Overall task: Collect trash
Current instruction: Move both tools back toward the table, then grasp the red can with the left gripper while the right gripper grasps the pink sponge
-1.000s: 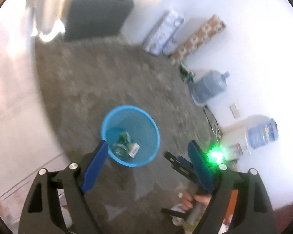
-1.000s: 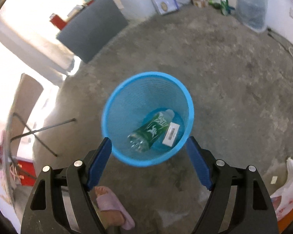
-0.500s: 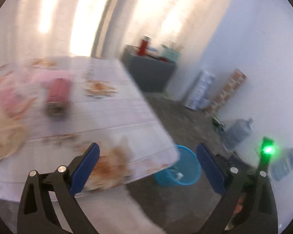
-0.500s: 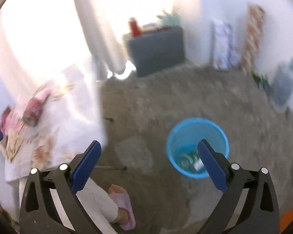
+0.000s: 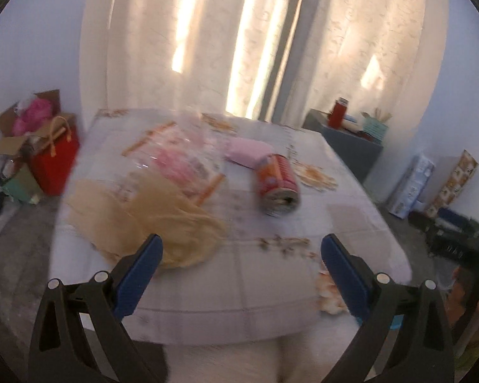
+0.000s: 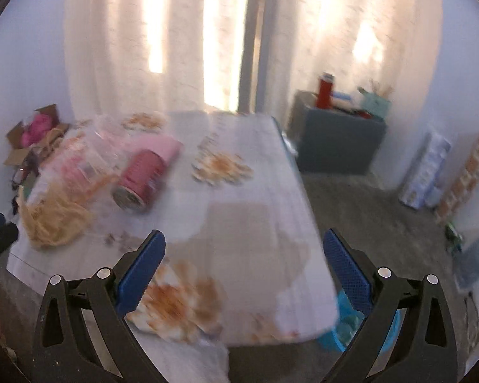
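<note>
A red can (image 5: 277, 183) lies on its side on the table (image 5: 255, 274), also in the right wrist view (image 6: 142, 180). A beige net bag (image 5: 143, 220) and a crumpled clear plastic wrapper (image 5: 175, 156) lie left of it; a pink packet (image 5: 247, 151) lies behind it. My left gripper (image 5: 239, 257) is open and empty, above the table's near edge. My right gripper (image 6: 241, 253) is open and empty over the table's right part. The blue trash bin (image 6: 338, 335) shows partly below the table's right corner.
A grey cabinet (image 6: 338, 140) with a red flask stands at the back right. Curtains hang behind the table. A red bag (image 5: 56, 156) and cardboard boxes sit on the floor at left. Packs and a water jug stand along the right wall.
Both grippers have swung up from over the blue bin to face the table. The bin has dropped almost out of view. Both grippers stay open and empty.
</note>
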### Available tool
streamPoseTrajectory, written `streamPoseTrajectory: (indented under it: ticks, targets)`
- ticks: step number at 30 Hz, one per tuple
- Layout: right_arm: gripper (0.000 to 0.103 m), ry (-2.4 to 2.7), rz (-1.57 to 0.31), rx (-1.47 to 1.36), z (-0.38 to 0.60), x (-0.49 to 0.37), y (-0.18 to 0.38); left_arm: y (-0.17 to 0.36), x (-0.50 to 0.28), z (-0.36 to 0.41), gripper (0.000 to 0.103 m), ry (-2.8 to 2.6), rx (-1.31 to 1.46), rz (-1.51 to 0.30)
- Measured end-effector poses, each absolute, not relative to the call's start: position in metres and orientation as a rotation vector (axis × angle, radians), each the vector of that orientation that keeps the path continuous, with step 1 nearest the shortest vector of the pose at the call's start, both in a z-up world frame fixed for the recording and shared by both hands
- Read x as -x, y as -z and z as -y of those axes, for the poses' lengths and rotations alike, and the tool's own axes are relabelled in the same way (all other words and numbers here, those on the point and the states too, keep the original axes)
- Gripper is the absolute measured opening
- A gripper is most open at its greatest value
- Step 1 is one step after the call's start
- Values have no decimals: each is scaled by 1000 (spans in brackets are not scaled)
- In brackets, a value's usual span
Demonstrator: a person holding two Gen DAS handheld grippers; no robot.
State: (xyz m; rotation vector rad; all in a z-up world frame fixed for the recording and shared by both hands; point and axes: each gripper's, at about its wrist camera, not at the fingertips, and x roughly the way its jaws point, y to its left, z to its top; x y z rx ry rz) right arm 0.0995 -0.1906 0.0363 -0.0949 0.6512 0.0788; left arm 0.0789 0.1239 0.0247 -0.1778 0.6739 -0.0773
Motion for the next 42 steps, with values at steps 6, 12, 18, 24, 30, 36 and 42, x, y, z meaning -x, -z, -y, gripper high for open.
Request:
streamPoseTrajectory:
  ticks: [6, 12, 18, 24, 30, 36, 42]
  targets:
    - [95, -303, -581, 62, 156, -134, -74, -19, -93, -150, 97, 76, 227, -666]
    - [95, -393, -597, 51, 133, -194, -92, -20, -112, -164, 97, 95, 258, -645]
    - [95, -488, -722, -10, 113, -253, -87, -20, -121, -174, 97, 209, 300, -621]
    - [95, -543, -869, -42, 94, -303, -57, -26, -133, -178, 97, 276, 350, -623]
    - [95, -620, -1026, 57, 57, -349, -34, -30, -147, -157, 97, 369, 340, -645]
    - [95, -751, -1016, 453, 7, -373, -12, -23, -194, -110, 97, 389, 336, -742]
    - [95, -868, -1109, 547, -16, -395, 4, -2, -252, -70, 97, 337, 300, -840]
